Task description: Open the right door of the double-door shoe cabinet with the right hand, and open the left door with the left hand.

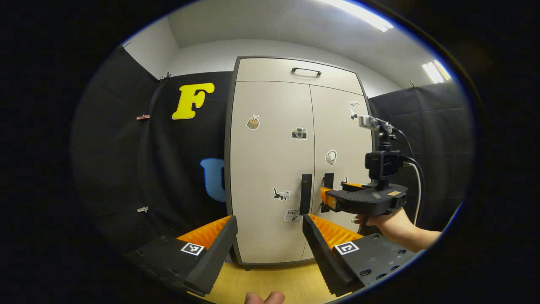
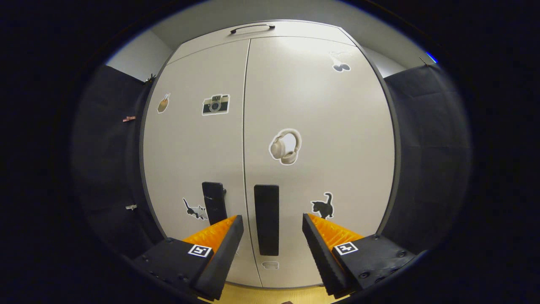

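The pale double-door shoe cabinet (image 1: pixel 270 139) stands straight ahead with both doors closed. In the left gripper view the left door's black vertical handle (image 1: pixel 306 193) is just above my right fingertip. My left gripper (image 1: pixel 269 218) is open, short of the cabinet, with nothing between its fingers. Farther right, a hand (image 1: pixel 388 223) holds my right gripper (image 1: pixel 325 198) up against the right door's handle (image 1: pixel 328 179). In the right gripper view that handle (image 2: pixel 266 219) runs down between the spread fingers of the open right gripper (image 2: pixel 272 218). The left door's handle (image 2: pixel 214 202) is just left of it.
A top panel with a horizontal black handle (image 1: pixel 306 71) sits above the doors. Stickers dot both doors. Black cloth walls (image 1: pixel 426 139) flank the cabinet on both sides. Yellow wooden floor (image 1: pixel 274 280) lies below it.
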{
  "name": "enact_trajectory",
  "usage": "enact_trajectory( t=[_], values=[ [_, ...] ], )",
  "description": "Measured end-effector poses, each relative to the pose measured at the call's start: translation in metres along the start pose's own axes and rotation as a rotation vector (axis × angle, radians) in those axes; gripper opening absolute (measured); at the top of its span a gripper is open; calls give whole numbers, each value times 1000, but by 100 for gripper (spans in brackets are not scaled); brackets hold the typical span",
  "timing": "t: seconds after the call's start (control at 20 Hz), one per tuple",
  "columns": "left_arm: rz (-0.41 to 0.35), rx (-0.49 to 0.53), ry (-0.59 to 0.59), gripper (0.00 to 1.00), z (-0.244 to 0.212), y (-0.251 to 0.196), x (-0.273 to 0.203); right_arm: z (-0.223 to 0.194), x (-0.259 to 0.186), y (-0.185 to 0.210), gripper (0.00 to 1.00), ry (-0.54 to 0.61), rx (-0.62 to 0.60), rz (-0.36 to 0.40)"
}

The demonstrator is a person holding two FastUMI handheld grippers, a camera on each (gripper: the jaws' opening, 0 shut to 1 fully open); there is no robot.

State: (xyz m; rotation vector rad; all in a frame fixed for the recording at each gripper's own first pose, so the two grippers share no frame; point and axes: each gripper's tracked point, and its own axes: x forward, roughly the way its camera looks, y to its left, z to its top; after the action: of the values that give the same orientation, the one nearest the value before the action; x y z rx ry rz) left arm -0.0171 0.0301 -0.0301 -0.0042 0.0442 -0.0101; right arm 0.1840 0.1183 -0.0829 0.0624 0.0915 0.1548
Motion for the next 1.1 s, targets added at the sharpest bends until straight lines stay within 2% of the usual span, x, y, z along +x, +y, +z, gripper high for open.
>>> enact_trajectory(
  t=[0.05, 0.1, 0.3, 0.4, 0.45, 0.5, 0.55, 0.6, 0.75, 0.8, 0.95, 1.0, 1.1],
  values=[
    [1, -4, 5, 96, -1, 1, 0, -6, 9, 1, 86, 15, 0, -5],
    [2, -8, 7, 96, -2, 3, -1, -11, 14, 0, 71, 22, -2, -19],
    [15, -5, 10, 96, -3, 11, -4, -11, 32, -3, 49, 1, 5, -73],
    [21, -8, 11, 96, -4, 14, -5, -15, 36, -4, 46, 25, -10, -89],
    [24, -14, 11, 96, -5, 16, -5, -10, 37, -1, 47, -3, -21, -87],
    [27, -19, 10, 96, -5, 17, -7, -14, 36, 0, 38, 10, -44, -92],
    [32, -24, 10, 96, -6, 18, -8, -12, 37, -4, 43, 5, -48, -104],
    [34, -28, 10, 96, -6, 19, -8, -11, 37, -6, 35, 9, -37, -98],
    [44, -31, 11, 96, -8, 20, -13, -11, 41, -9, 28, 26, -30, -91],
    [47, -31, 11, 96, -7, 21, -15, -10, 40, -9, 22, 23, -40, -91],
    [56, -44, 11, 96, -6, 19, -24, -11, 40, -11, 22, 36, 18, -76],
    [56, -44, 9, 96, -5, 18, -27, -13, 40, -13, 16, 38, 19, -73],
    [64, -36, 0, 96, -1, 19, -32, -11, 34, -12, 11, 19, -13, -76]
  ],
)
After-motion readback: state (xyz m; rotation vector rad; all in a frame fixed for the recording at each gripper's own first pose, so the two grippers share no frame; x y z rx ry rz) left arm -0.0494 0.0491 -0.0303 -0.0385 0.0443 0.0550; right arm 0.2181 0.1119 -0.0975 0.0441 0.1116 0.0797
